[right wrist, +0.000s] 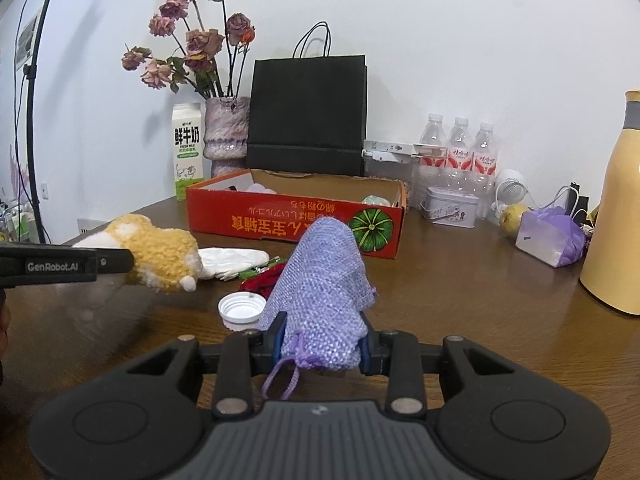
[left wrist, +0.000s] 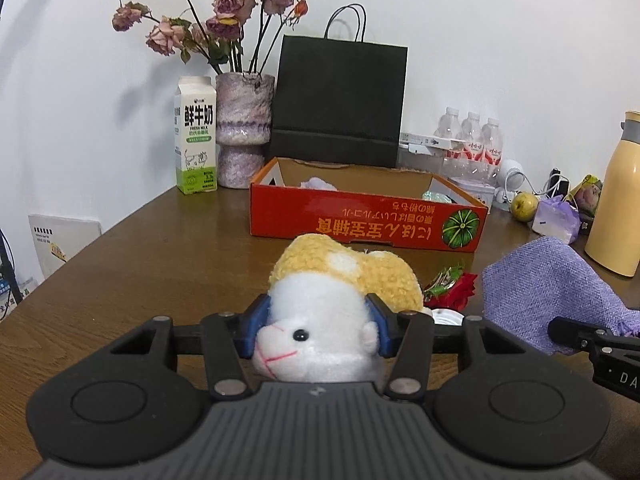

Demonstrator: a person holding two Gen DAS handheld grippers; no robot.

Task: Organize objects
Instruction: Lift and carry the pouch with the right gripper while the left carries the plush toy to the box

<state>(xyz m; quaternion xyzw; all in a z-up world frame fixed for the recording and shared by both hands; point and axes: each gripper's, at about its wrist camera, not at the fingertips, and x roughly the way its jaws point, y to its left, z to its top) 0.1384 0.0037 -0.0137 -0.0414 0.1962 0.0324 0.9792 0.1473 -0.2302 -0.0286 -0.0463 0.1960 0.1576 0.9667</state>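
Left gripper: blue pads pressed into both sides of the white head of a plush toy with a yellow fleecy back; jaws at a middling width, clamped on the toy. Toy is carried clear of the brown wooden table, face turned back toward the camera.

Right gripper: jaws narrow, pinched on the drawstring end of a lilac woven fabric pouch; pouch stands up from the pads, tip leaning forward, cord loop hanging below.

Ahead of both claws: shallow red cardboard box with a green pumpkin print, open-topped, a few pale items inside, too hidden to identify. Neither held thing is in the box; both are short of its near wall.

Just forward and left of the right claw: white plastic screw cap lying on the table, open side up. Beyond it a red artificial rose and a white crumpled cloth.

Behind the box: black paper carrier bag, milk carton, mottled vase of dried pink roses. Far right of the claws: tall yellow flask
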